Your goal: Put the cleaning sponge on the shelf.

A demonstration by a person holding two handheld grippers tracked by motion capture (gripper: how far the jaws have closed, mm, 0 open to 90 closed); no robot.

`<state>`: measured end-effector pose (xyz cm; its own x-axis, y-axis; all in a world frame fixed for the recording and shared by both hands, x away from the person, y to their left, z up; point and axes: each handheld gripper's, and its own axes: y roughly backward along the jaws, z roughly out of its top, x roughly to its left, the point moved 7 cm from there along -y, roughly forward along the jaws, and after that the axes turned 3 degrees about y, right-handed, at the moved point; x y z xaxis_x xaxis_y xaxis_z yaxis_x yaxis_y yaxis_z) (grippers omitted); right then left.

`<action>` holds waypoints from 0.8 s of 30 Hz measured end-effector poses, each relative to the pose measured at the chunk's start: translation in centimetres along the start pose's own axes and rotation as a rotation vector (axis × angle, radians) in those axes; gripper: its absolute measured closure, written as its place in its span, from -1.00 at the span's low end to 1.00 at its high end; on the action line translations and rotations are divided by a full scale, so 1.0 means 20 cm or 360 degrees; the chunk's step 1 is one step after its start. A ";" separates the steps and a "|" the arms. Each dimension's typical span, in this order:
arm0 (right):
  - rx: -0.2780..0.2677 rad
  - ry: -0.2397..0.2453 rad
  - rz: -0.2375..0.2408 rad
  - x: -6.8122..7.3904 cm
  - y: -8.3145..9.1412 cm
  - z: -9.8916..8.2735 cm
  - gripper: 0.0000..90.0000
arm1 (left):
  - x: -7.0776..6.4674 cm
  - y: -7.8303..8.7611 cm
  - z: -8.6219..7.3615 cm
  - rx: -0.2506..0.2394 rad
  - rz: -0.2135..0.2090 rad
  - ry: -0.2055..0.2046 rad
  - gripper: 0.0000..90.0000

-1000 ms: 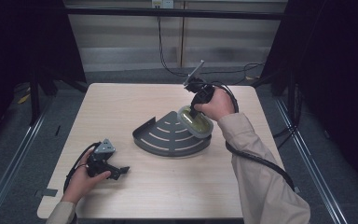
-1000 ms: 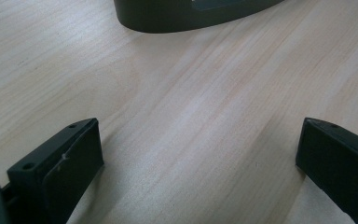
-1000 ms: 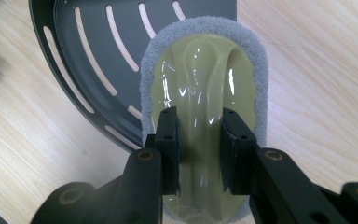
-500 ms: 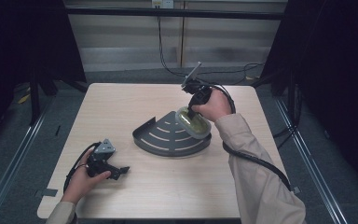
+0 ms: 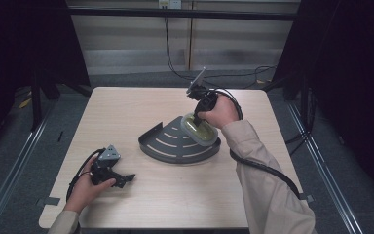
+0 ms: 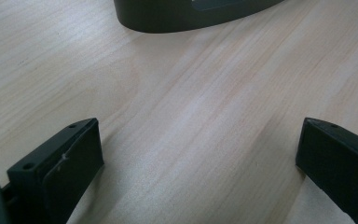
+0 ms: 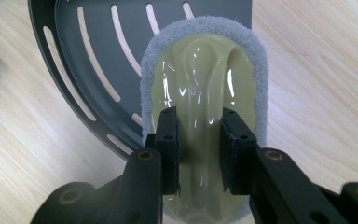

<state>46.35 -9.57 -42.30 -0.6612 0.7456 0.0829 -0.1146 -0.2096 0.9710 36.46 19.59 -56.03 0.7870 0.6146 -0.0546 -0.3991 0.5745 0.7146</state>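
Note:
A dark grey fan-shaped slotted rack (image 5: 170,144) lies in the middle of the table; its rim shows at the top of the left gripper view (image 6: 186,14) and in the right gripper view (image 7: 88,60). My right gripper (image 5: 198,119) is shut on the raised handle of a pale yellow-green scrubber with a grey pad rim (image 5: 199,130), held over the rack's right part. In the right gripper view both pads (image 7: 168,140) clamp the scrubber's (image 7: 200,84) central ridge. My left gripper (image 5: 124,179) rests on the table at the front left, open, nothing between its fingers (image 6: 70,158).
The light wooden table (image 5: 126,107) has bare room at the back left and front right. A black cable (image 5: 268,168) trails from the right gripper along the sleeve. Dark floor and metal rails surround the table.
The right gripper with the scrubber has shifted slightly down and toward the rack's right side. The left gripper has stayed in place.

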 end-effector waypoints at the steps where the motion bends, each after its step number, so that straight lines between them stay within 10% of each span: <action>1: 0.0001 0.0004 0.0007 0.00 0.00 0.00 0.59 | 0.00 0.00 0.00 0.0000 -0.0001 0.0000 -1.00; 24: 0.0034 0.0020 0.0032 -0.01 -0.13 -0.01 0.59 | 0.00 0.00 0.00 -0.0005 -0.0009 0.0006 -1.00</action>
<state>46.61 -9.34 -44.84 -0.6726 0.7333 0.0997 -0.0854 -0.2107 0.9738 36.42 19.53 -56.05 0.7876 0.6131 -0.0613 -0.3959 0.5798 0.7122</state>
